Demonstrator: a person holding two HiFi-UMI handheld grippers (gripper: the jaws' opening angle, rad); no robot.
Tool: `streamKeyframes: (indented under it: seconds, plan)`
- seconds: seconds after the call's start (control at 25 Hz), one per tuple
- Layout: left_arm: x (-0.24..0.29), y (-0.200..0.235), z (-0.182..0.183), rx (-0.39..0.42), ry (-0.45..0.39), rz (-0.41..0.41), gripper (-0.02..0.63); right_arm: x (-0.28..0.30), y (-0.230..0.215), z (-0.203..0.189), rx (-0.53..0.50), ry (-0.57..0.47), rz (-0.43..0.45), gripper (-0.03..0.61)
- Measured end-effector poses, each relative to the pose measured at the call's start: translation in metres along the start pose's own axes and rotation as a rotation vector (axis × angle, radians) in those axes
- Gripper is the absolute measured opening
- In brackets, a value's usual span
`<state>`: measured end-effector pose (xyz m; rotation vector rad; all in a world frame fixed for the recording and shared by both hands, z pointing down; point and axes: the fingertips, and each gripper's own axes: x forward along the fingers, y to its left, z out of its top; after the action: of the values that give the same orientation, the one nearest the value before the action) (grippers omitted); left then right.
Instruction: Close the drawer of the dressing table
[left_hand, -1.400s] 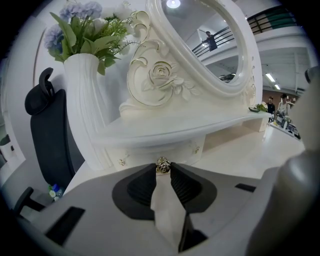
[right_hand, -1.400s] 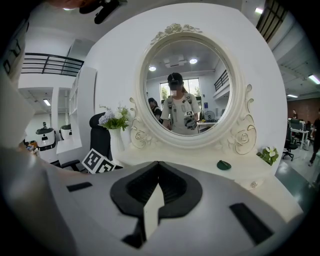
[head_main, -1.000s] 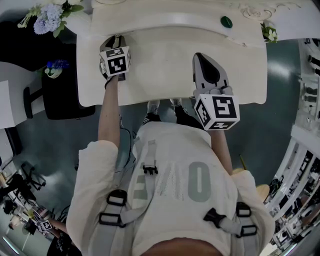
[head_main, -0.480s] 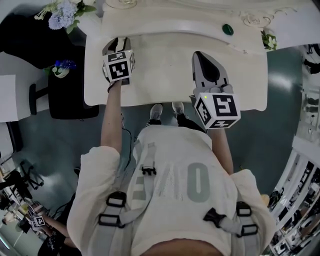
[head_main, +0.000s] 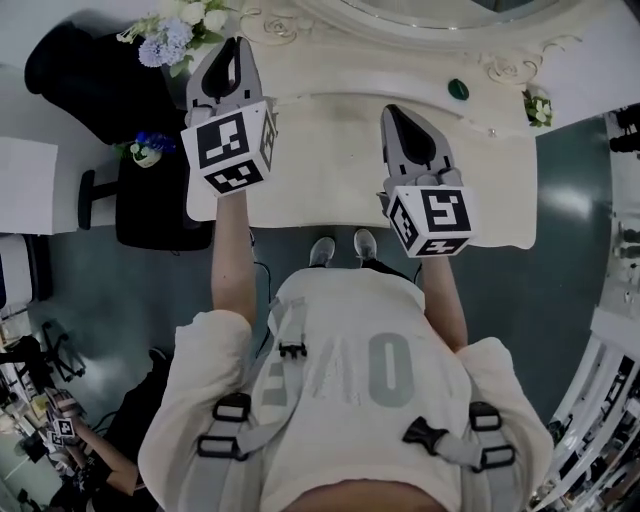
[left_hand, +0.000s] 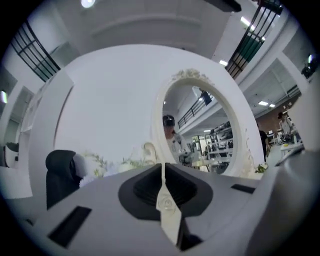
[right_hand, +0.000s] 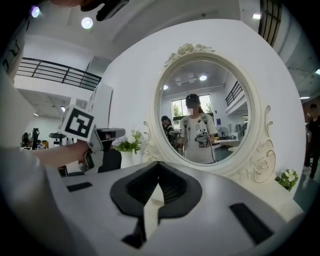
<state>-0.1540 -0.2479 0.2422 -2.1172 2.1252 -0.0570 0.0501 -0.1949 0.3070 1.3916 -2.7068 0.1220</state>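
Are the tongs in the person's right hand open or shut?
Shut. The right tongs show both jaws meeting at the tips, nothing between them.

Both arms reach forward from the torso, forearms bare, one claw in each hand. The left claw (head_main: 232, 50) points level; its jaws are closing to a thin seam with nothing between them. The right claw (head_main: 393, 112) points almost level, jaws together at the tips and empty. Each marker cube (head_main: 230, 150) faces up toward the head view. There the left claw sits farther forward than the right, well apart from it.
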Motion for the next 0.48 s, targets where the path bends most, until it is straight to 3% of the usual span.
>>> streamKeyframes:
  seconds: [0.12, 0.24, 0.48]
  plan:
    - [-0.024, -0.009, 0.046, -0.023, -0.118, 0.021, 0.02, 0.004, 0.002, 0.016, -0.008, -0.046, 0.009, 0.009]
    - [-0.055, -0.026, 0.061, -0.055, -0.177, 0.02, 0.018, 0.002, 0.003, 0.027, 0.008, -0.083, 0.016, 0.009]
    - [-0.1, -0.06, 0.023, -0.079, -0.104, -0.019, 0.018, -0.008, 0.005, 0.028, 0.011, -0.106, 0.012, 0.009]
